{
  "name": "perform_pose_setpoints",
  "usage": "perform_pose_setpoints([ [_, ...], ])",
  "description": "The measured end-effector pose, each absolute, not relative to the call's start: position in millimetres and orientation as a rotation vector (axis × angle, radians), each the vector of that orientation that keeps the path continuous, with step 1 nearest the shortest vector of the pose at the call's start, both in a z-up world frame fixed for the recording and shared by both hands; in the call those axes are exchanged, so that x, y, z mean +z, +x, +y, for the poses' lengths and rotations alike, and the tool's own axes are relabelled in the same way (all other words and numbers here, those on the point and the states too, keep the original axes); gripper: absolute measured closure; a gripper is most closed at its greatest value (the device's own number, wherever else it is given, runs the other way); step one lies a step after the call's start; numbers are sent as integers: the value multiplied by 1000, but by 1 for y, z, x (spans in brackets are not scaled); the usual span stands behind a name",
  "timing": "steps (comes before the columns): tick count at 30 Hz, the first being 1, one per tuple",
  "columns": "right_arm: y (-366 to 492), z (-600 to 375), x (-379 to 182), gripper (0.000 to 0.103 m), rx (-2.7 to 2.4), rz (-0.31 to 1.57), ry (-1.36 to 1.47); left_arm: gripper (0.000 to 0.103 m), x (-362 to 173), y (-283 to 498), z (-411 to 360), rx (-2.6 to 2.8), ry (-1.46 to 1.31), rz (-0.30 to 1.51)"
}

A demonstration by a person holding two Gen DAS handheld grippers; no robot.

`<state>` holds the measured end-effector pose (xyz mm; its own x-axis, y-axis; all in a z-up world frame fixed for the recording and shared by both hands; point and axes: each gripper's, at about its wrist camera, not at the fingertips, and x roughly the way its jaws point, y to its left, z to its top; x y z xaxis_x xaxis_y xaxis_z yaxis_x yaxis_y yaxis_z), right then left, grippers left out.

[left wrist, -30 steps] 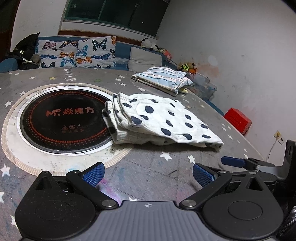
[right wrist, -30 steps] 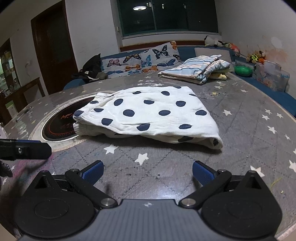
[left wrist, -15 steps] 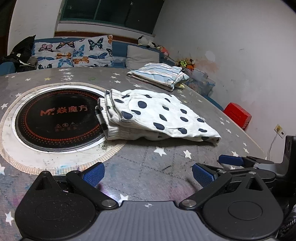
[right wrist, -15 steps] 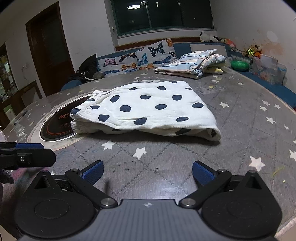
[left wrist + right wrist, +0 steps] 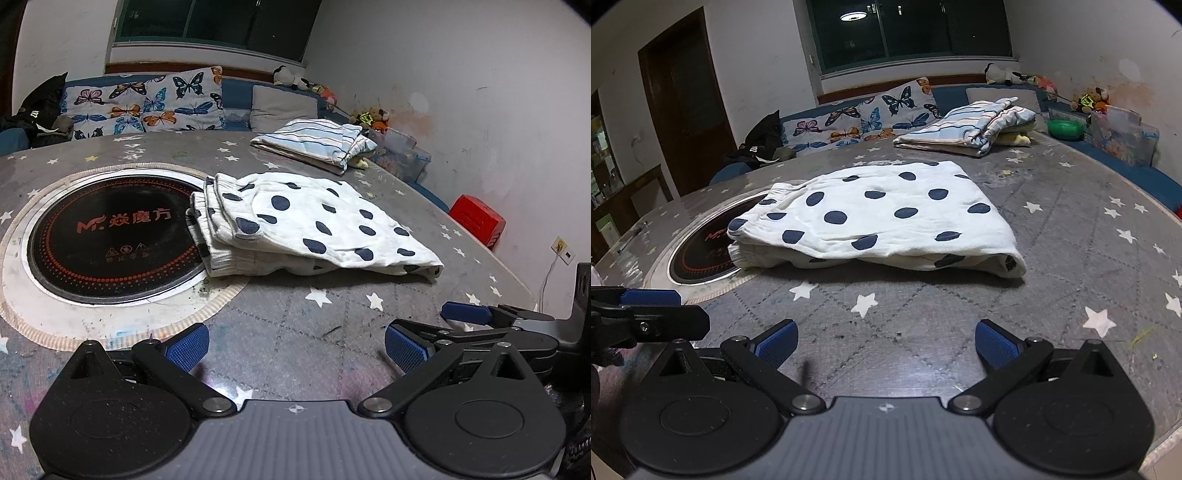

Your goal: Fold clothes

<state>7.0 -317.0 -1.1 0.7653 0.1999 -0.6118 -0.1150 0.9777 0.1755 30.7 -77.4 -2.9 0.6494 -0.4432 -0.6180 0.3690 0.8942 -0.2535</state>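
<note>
White walls (image 5: 461,74) are noted, stained at the far right. A dark window (image 5: 912,33) with a reflected ceiling lamp (image 5: 853,16) is set above a blue sofa (image 5: 236,92) with butterfly cushions (image 5: 147,105). A dark door (image 5: 687,99) is seen far left.
</note>
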Motion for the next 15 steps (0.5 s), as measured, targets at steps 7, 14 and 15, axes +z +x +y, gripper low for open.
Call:
perform_pose_setpoints([
  [7, 8, -322, -1, 0, 162, 673, 144, 0, -3, 34, -82, -462, -95, 738],
  [14, 11, -323, -2, 0, 153, 673, 145, 0, -4, 39, -85, -465, -83, 745],
  [15, 11, -324, -2, 0, 150, 672, 146, 0, -3, 39, -85, -464, -80, 745],
])
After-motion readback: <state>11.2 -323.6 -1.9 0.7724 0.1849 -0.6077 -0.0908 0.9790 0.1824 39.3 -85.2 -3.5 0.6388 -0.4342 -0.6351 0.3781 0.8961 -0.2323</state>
